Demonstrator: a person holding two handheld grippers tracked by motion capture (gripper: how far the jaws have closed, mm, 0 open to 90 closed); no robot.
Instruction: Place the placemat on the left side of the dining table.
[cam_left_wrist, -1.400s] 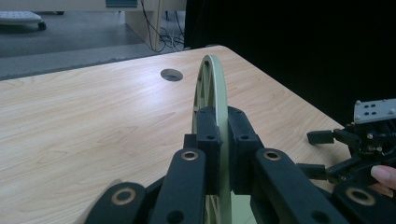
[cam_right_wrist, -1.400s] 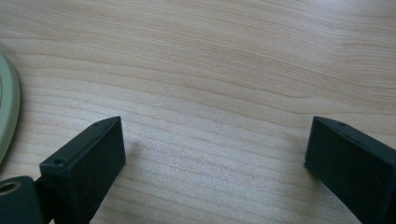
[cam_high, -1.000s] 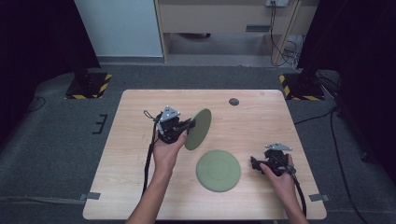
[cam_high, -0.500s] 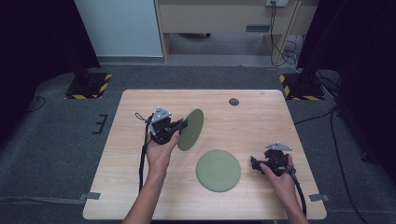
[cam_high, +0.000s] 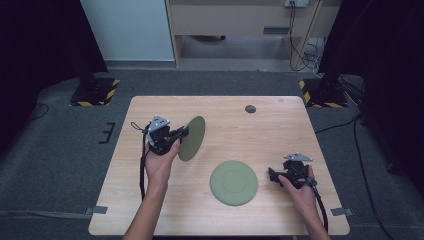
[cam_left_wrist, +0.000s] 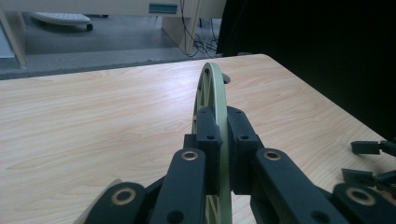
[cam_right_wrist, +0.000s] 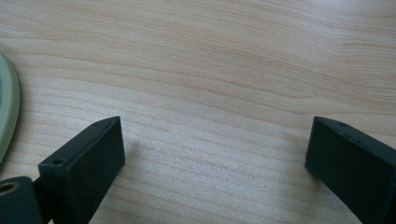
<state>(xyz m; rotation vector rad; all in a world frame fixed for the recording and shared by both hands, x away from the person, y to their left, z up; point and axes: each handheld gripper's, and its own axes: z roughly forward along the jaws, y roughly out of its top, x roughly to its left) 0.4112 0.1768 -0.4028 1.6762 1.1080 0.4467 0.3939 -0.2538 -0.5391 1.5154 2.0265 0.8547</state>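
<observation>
Green round plastic plate (cam_high: 192, 138) stands on its edge in my left gripper (cam_high: 183, 132), lifted over the left half of the light wooden table (cam_high: 150, 210).
Both jaws are clamped on its rim, the plate's face turned sideways. A second flat green round plate (cam_high: 233, 182) lies on the table, to the right and nearer to me, just beside my right gripper (cam_high: 270, 175), whose jaws stand wide apart over bare wood, holding nothing. My left hand must lay its plate flat.
</observation>
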